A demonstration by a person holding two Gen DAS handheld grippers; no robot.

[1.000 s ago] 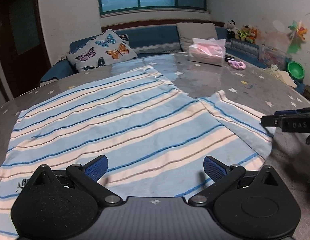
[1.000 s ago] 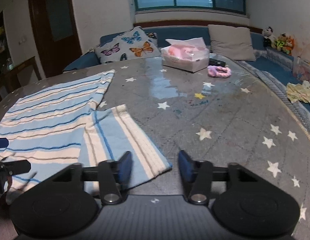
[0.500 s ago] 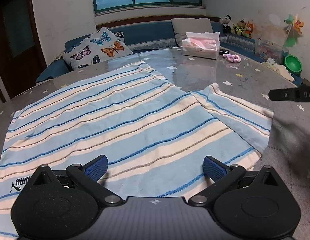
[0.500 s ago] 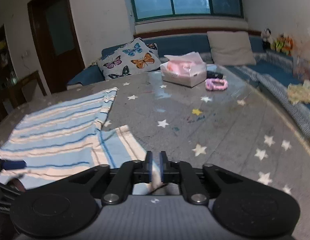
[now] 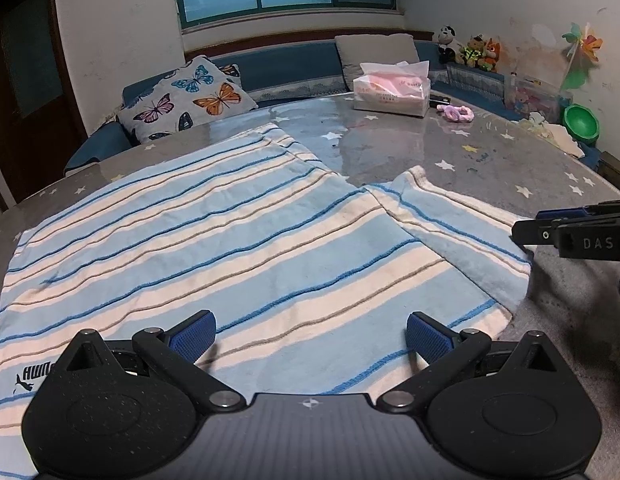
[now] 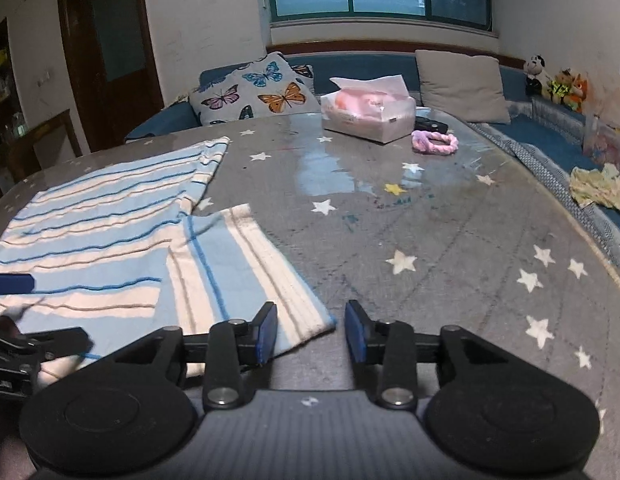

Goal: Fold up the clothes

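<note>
A blue-and-cream striped towel (image 5: 238,240) lies spread on the grey star-patterned table (image 5: 490,168), with one corner flap folded over at its right side (image 5: 462,228). My left gripper (image 5: 308,338) hangs open over the towel's near edge, nothing between its fingers. The right gripper (image 5: 570,236) enters the left wrist view at the flap's right edge. In the right wrist view the right gripper (image 6: 311,334) is open, straddling the folded flap's near corner (image 6: 310,320); its left pad lies over the cloth. The towel (image 6: 94,220) fills the left there.
A tissue box (image 6: 368,114) and a pink hair scrunchie (image 6: 434,142) sit at the table's far side. Behind it runs a blue sofa with a butterfly cushion (image 6: 254,92). Crumpled yellowish cloth (image 6: 602,188) lies off the right edge. A green bowl (image 5: 581,122) stands at right.
The right gripper was open, shut half a second ago at the flap corner, and is open again now. The left gripper stayed open and barely shifted over the towel.
</note>
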